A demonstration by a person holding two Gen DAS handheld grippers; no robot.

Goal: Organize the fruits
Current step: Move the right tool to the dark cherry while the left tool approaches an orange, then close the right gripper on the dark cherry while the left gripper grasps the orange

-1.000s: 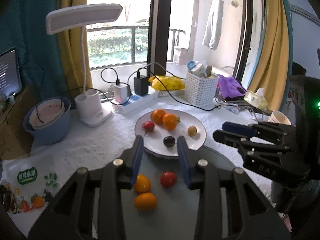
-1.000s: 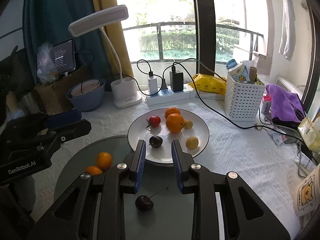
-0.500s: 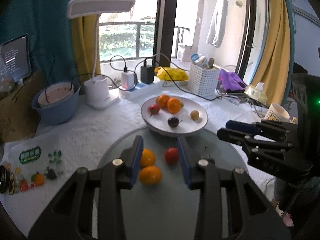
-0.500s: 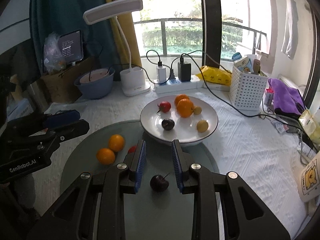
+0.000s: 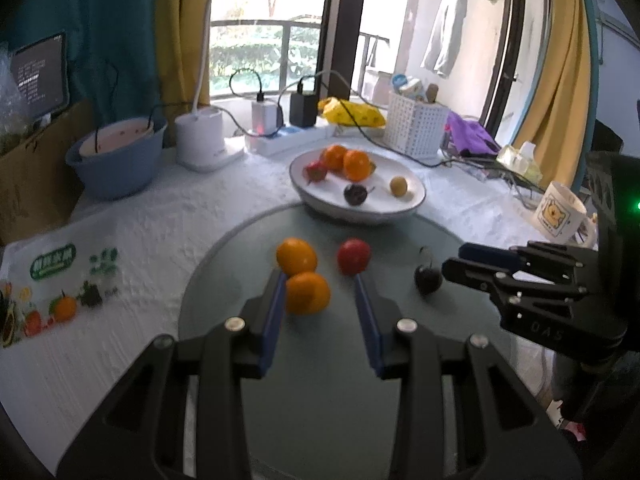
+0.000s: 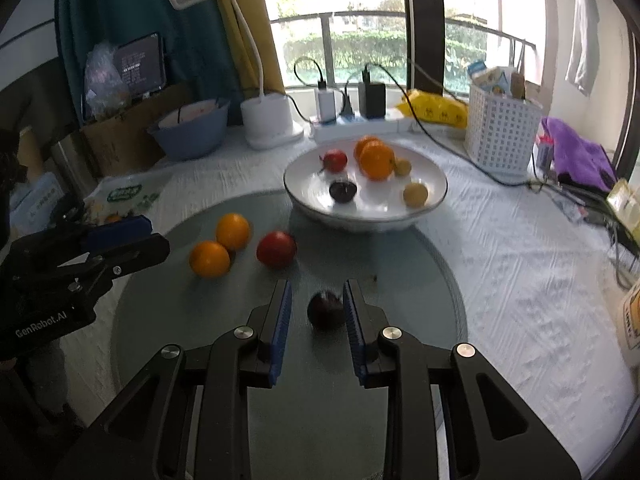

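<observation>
A white plate (image 5: 320, 200) (image 6: 308, 200) holds oranges, a red fruit, a dark cherry and yellow fruits. On the round glass mat (image 5: 320, 380) lie two oranges (image 5: 307, 293) (image 6: 209, 258), a red tomato (image 5: 353, 256) (image 6: 276, 249) and a dark cherry (image 5: 428, 279) (image 6: 326, 309). My left gripper (image 5: 320, 280) is open, its jaws around the near orange. My right gripper (image 6: 316, 290) is open, its jaws on either side of the dark cherry, close to the right pad.
A blue basin (image 5: 116, 152), a white lamp base (image 5: 202, 142), a power strip with chargers (image 5: 280, 136) and a white basket (image 5: 416, 130) stand behind the plate. A mug (image 5: 560, 210) is at the right, a printed bag (image 5: 52, 280) at the left.
Both grippers have pulled back and dropped lower toward the mat. The near orange now sits between my left jaws, the dark cherry between my right jaws.
</observation>
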